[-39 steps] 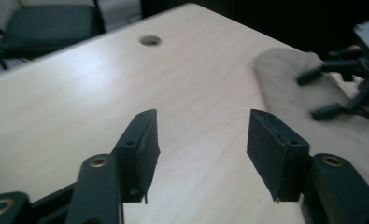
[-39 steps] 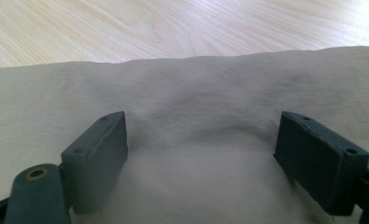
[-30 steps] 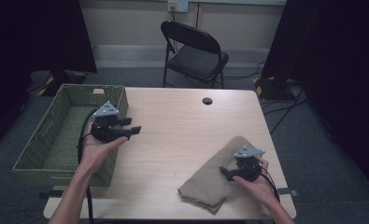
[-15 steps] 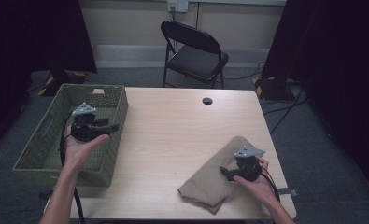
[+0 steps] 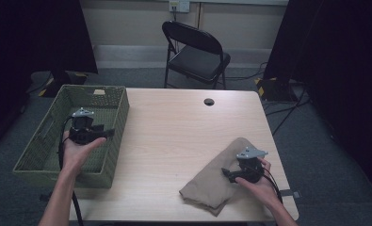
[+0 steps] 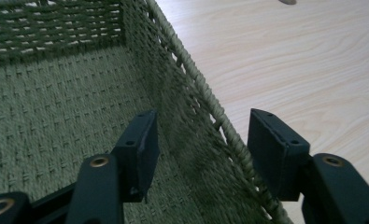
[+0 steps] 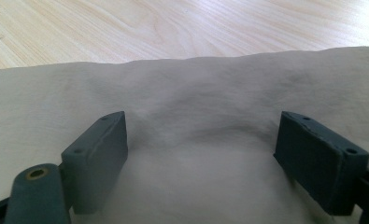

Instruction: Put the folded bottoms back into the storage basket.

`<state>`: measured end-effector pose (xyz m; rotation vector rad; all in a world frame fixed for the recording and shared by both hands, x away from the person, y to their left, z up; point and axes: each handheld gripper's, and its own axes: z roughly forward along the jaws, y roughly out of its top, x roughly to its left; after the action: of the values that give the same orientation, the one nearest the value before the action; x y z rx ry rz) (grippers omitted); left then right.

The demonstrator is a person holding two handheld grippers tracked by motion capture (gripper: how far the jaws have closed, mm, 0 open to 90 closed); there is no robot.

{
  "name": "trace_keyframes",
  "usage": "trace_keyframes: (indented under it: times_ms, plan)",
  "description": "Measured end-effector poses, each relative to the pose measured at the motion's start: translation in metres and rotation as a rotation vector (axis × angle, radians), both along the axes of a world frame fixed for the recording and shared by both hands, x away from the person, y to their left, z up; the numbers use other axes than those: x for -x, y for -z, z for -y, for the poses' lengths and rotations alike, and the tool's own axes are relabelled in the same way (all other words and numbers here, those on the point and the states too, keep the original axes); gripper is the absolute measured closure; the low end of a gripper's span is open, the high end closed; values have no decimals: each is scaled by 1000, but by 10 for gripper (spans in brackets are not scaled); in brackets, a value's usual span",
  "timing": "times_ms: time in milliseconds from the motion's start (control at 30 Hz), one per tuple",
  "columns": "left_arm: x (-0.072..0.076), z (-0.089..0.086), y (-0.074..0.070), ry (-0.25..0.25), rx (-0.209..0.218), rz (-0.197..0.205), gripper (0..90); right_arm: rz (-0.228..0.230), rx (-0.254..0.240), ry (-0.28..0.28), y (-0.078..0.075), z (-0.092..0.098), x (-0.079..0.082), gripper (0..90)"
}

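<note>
Lying rumpled at the lower right of the high view, the tan cloth [image 5: 212, 186] covers the near right corner of the tabletop [image 5: 183, 136], and the right tool [image 5: 227, 173] sits on top of it, held in the person's right hand [image 5: 259, 183]. In the right gripper view the cloth [image 7: 182, 116] spreads under and ahead of the right tool [image 7: 219, 158], whose jaws stand wide apart with only a soft fold of fabric between them and no pad pressing on it. The left tool [image 5: 109, 132], at the middle left of the high view in the left hand [image 5: 77, 150], hangs over the green woven basket [image 5: 42, 141], which rests at the left edge of the tabletop, well apart from the cloth. In the left gripper view the left tool [image 6: 201, 144] has its jaws parted, one over the basket's inside and the other outside over the wood, so that the basket's right wall [image 6: 205, 107] runs between them; whether a pad touches the rim I cannot tell. A black folding chair [image 5: 195, 52] stands beyond the far edge, top centre.
</note>
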<state>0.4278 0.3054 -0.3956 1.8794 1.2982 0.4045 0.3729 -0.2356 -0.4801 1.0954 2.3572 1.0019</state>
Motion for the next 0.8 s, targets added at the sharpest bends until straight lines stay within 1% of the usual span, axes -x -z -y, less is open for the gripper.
trace_keyframes:
  times_ms: [33, 67, 133, 167, 233, 267, 333, 367, 400, 433, 467, 500, 567, 633, 767, 800]
  plan:
    - [0, 0, 1, 3, 10, -3, 449, 0, 0, 0, 0, 0, 0, 161]
    - [0, 0, 1, 11, 10, -3, 460, 0, -1, -1, 0, 0, 0, 161]
    - [0, 0, 1, 12, 6, -3, 481, -1, -1, -1, 0, 0, 0, 161]
    - [1, 5, -1, 20, -19, -10, 488, 0, -1, -1, 0, 0, 0, 161]
    - [0, 7, -1, 30, -20, -20, 486, -2, 0, -1, 0, 0, 0, 161]
    - [-1, 9, 0, 34, -29, -25, 488, -2, -1, -1, 0, 0, 0, 161]
    - [-1, 11, 1, 35, -29, -27, 496, 0, -1, -2, 0, 0, 0, 161]
    - [-2, 11, 2, 53, -4, -37, 497, -1, 0, -2, 0, 0, 0, 161]
    - [-2, 11, 2, 53, -4, -37, 500, -1, -1, -2, 0, 0, 0, 161]
    - [-1, 12, 2, 68, -21, -39, 510, 0, -2, -1, 0, 0, 0, 161]
    - [-1, 12, 2, 68, -21, -39, 532, 0, -2, -1, 0, 0, 0, 161]
    - [-1, 13, 1, 82, -2, -34, 545, -1, -2, -1, 0, 0, 0, 161]
    - [-2, 15, 1, 78, -10, -35, 571, -3, -5, -3, 0, 0, 0, 161]
    - [-3, 16, 2, 81, -18, -40, 576, -4, -5, -3, 0, 0, -1, 161]
    - [-4, 16, 4, 66, -6, -47, 574, -4, -3, -4, 0, 0, -1, 161]
    - [-5, 17, 5, 59, 7, -48, 554, -5, -3, -3, 0, 0, -1, 161]
